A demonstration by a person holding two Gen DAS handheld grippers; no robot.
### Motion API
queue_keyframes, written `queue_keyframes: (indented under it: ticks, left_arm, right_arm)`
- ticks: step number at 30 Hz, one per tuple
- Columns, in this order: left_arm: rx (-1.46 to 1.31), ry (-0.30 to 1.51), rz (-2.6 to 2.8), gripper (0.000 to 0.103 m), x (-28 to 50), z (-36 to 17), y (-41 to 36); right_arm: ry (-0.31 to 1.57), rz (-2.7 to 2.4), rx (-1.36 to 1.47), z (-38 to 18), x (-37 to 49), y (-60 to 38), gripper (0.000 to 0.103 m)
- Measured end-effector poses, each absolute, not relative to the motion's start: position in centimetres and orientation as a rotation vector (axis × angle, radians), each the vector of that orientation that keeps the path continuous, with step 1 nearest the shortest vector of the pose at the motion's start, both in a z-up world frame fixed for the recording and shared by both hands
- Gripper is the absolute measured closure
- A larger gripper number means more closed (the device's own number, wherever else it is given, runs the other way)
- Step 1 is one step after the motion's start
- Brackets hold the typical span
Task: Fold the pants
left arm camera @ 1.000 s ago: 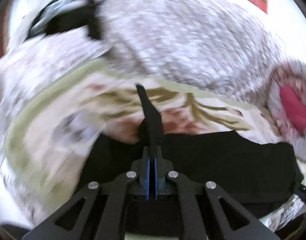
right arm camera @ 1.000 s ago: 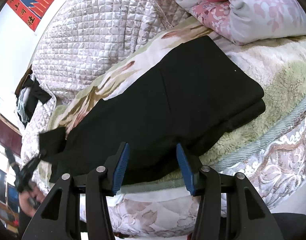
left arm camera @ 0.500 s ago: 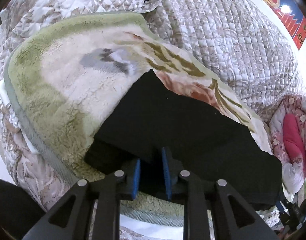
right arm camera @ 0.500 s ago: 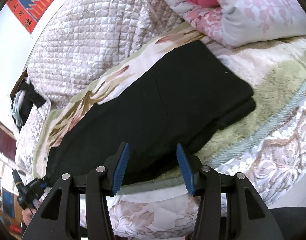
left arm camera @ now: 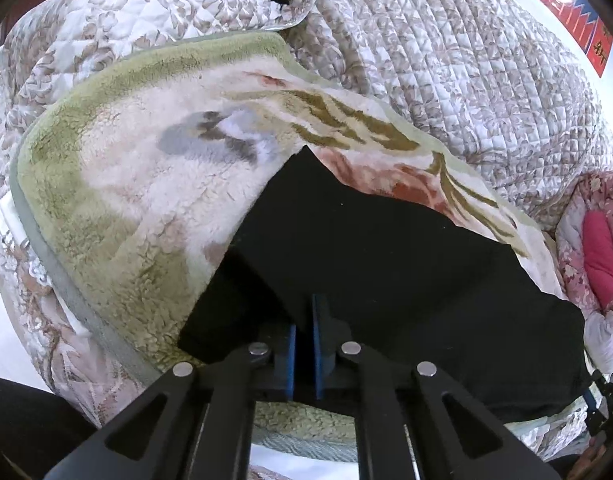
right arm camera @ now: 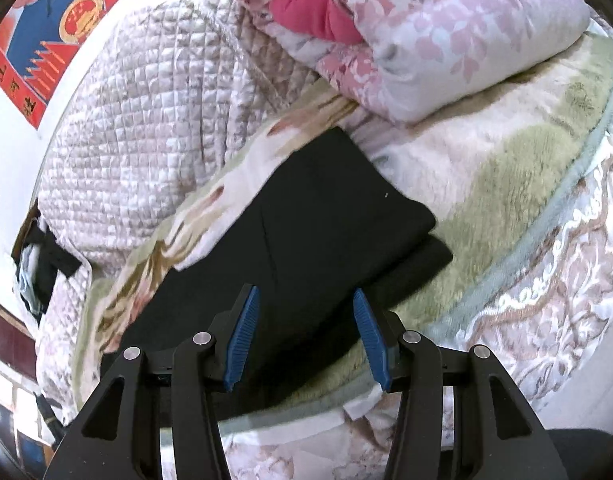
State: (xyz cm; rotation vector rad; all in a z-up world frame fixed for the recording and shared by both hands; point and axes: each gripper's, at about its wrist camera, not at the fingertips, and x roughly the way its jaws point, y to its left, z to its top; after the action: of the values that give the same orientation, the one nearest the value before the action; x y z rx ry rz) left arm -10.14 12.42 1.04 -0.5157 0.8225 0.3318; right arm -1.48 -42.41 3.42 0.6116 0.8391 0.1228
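Black pants [left arm camera: 386, 260] lie folded lengthwise on a fluffy floral blanket [left arm camera: 146, 200]; in the right wrist view the pants [right arm camera: 326, 220] run from lower left to upper right, with two layers showing at the right end. My left gripper [left arm camera: 303, 320] sits low at the pants' near edge. Its jaws are closing to a narrow slit, with the black cloth's edge between the blue pads. My right gripper [right arm camera: 306, 308] hovers open over the pants' near edge with nothing gripped.
A quilted beige bedspread [left arm camera: 446, 60] bulges behind the blanket. A pink floral duvet with a red lining [right arm camera: 446, 40] is piled at the right end of the bed. The bed's front edge [right arm camera: 546, 240] curves close below the pants. A red and blue poster [right arm camera: 46, 40] hangs on the wall.
The left gripper let go of the lifted pants flap, which now lies flat, then sank to the near edge and closed again. The right gripper shifted a little and stayed open.
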Motion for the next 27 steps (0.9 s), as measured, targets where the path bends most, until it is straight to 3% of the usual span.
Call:
queue_keyframes:
  ticks: [5,6,7,8,9,14,22,27]
  left_arm:
    - [-0.520,0.821,0.329,0.097,-10.2,1.3,12.5]
    - [-0.520,0.818,0.325,0.097,-10.2,1.4,12.6]
    - [-0.521,0.814,0.323,0.098,-10.3,1.6,12.6]
    - [-0.522,0.810,0.319,0.098,-10.3,1.8,12.7]
    - [-0.524,0.803,0.318,0.098,-10.4,2.1,12.8]
    - [-0.492,0.769,0.344,0.098,-11.4,3.5,13.0]
    - [-0.490,0.847,0.374,0.098,-11.6,1.6,13.2]
    - [-0.440,0.798,0.441,0.098,-13.1,3.8,13.1]
  right_arm:
    - [0.845,0.086,0.694,2.7,-0.1,-44.0,0.053]
    - [0.847,0.079,0.708,2.6,0.3,-44.3,0.057]
    - [0.847,0.064,0.699,2.7,0.5,-44.4,0.066]
    - [0.849,0.053,0.683,2.8,0.7,-44.3,0.093]
    - [0.845,0.066,0.686,2.9,0.8,-44.4,0.093]
    - [0.767,0.096,0.690,4.8,-0.5,-44.9,0.094]
    - [0.875,0.033,0.636,2.7,0.2,-45.1,0.092]
    - [0.805,-0.081,0.531,5.0,-1.7,-45.4,0.065]
